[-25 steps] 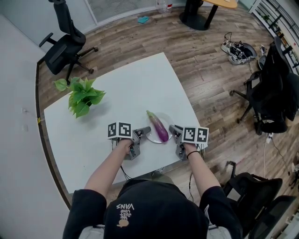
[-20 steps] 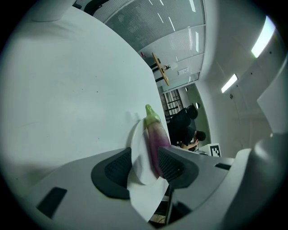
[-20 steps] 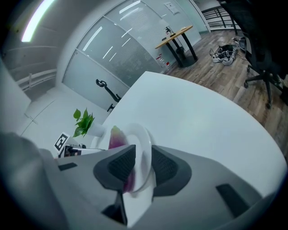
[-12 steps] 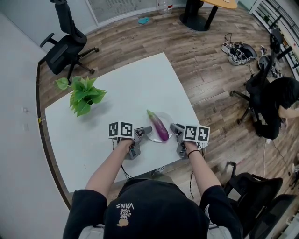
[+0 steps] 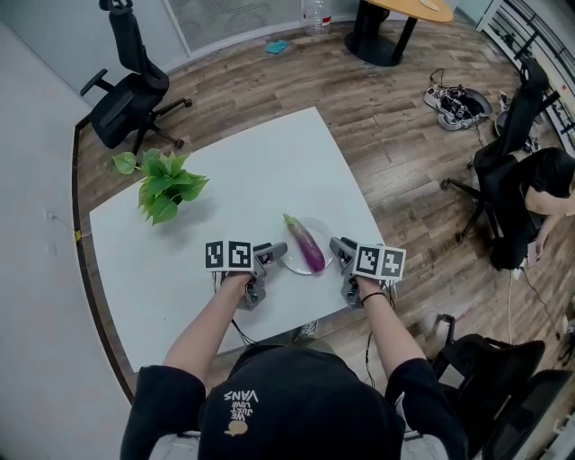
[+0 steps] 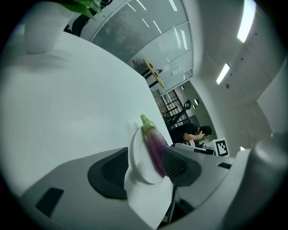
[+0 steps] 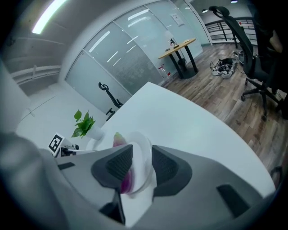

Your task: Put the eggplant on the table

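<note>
Wood-plank floor (image 5: 395,117) throughout. Pale wall (image 5: 36,135) along the left. White table (image 5: 260,162) at centre, potted plant (image 5: 162,184) near its far-left corner. Black office chair (image 5: 126,90) beyond the table's left end; second black chair (image 5: 517,117) far right. Round wooden table (image 5: 427,6) on black pedestal by frosted glass partition (image 7: 130,49). Ceiling strip lights (image 6: 247,18) on.

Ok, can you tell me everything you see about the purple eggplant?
The long purple eggplant is slim and shiny, deep purple along the body and paler near its green cap. It lies flat on its side on a round white plate, with the green end pointing away from the person and poking past the rim. Only the plate looks to touch it. The plate sits on the white table, near the person's edge.
</note>
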{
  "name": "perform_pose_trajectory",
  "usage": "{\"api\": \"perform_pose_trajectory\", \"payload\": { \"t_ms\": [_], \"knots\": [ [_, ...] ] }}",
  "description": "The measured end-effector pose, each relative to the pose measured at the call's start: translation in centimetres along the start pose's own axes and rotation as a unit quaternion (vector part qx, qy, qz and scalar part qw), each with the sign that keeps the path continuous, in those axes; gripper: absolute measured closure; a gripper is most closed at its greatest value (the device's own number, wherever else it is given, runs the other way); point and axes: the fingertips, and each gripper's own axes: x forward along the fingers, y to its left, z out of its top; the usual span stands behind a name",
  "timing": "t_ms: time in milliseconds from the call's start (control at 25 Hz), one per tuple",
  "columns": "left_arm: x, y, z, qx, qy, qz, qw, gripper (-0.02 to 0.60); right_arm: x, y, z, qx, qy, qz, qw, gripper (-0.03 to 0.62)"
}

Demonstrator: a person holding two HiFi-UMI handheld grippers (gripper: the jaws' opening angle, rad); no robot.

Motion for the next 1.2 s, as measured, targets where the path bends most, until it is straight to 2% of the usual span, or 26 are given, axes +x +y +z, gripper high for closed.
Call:
{"api": "perform_pose_trajectory", "payload": {
  "t_ms": [240,320,400,480,600,720,800,920,1040,1200],
  "knots": [
    [-1.1,-1.8,0.8,0.056,-0.033,-0.011,0.9978,0.366,-1.1,1.2,0.5,-0.033,-0.018,0.005,0.999,0.451],
    [-1.5,-2.7,1.0,0.074,-0.05,-0.02,0.9958,0.414,-1.4,1.6,0.5,-0.043,-0.024,0.005,0.999,0.461],
    [-2.1,-3.5,1.5,0.103,-0.074,-0.022,0.9917,0.469,-1.9,2.0,0.7,-0.052,-0.037,0.006,0.998,0.498],
    [-2.8,-4.3,1.9,0.139,-0.094,-0.016,0.9858,0.498,-2.6,2.5,1.1,-0.06,-0.056,0.009,0.997,0.536],
    [-3.7,-5.4,2.4,0.184,-0.116,-0.009,0.976,0.528,-3.6,3.4,1.8,-0.077,-0.081,0.019,0.994,0.556],
    [-4.8,-6.6,2.6,0.221,-0.137,-0.005,0.9654,0.556,-4.7,4.9,2.3,-0.118,-0.106,0.025,0.987,0.568],
    [-5.4,-7.6,2.6,0.255,-0.151,0.0,0.9551,0.561,-5.6,5.8,2.5,-0.152,-0.122,0.027,0.98,0.572],
    [-6.4,-9.1,2.6,0.307,-0.18,0.009,0.9344,0.569,-6.7,7.1,2.6,-0.186,-0.141,0.033,0.972,0.574],
    [-7.3,-10.2,2.6,0.332,-0.206,0.009,0.9206,0.571,-7.5,8.1,2.5,-0.218,-0.156,0.036,0.963,0.574],
    [-8.1,-10.9,1.8,0.337,-0.22,0.008,0.9153,0.571,-9.1,9.1,2.3,-0.257,-0.18,0.032,0.949,0.576]
  ]
}}
